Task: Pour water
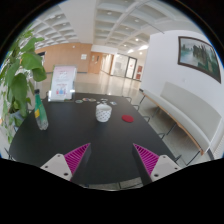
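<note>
A green bottle stands upright on the dark table, ahead of my left finger and beside the plant. A white cup stands near the table's middle, well beyond my fingers. My gripper is open and empty, its two magenta-padded fingers spread wide over the near part of the table. Nothing stands between them.
A leafy green plant stands at the table's left edge. A small red object lies right of the cup. A white bench runs along the right wall. A sign board stands on the floor beyond the table.
</note>
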